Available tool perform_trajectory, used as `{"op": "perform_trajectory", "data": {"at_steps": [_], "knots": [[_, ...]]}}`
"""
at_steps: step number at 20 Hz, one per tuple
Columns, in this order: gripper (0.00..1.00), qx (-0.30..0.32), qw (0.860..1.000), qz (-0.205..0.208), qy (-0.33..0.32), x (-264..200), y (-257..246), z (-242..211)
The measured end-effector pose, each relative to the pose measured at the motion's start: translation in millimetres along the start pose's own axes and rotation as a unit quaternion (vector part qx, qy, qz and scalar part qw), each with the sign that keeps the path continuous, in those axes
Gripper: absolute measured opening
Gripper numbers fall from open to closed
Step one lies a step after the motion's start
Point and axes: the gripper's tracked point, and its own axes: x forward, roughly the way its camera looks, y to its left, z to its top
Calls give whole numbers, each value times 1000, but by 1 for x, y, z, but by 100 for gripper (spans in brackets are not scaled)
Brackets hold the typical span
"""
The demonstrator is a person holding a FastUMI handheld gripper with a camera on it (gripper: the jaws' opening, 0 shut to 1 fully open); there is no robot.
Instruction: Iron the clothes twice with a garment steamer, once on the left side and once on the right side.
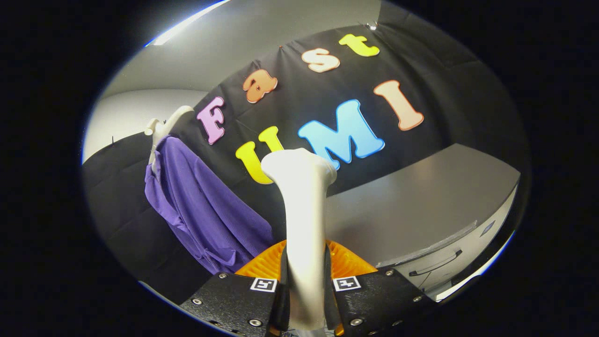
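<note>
Fisheye cam rides gripper (305,281); faces fwd along jaws; tilted

A white garment steamer (303,224), a purple shirt (206,210) on a white hanger (164,127), a grey cabinet (421,206).

The tool (306,285) clamps the garment steamer (304,224) between both fingers, and its lower handle runs out of sight between them, so its base and any cord cannot be seen. The steamer's head faces away, its steam face hidden. The steamer's body covers part of the purple garment (206,206) and the worktop (421,196) behind it. The garment's hem drops behind the left finger, and its far side is turned away. The white hanger (164,128) is mostly buried in the collar. The worktop's drawer front (449,262) is cut off at the edge.
</note>
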Motion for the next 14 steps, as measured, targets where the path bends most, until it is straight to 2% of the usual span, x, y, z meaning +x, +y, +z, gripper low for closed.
{"op": "perform_trajectory", "data": {"at_steps": [4,7,14], "knots": [[29,-63,997,-11,-45,-28,44,10],[29,-117,988,-52,-83,-38,63,19],[29,-175,972,-44,-151,-44,146,34]]}}
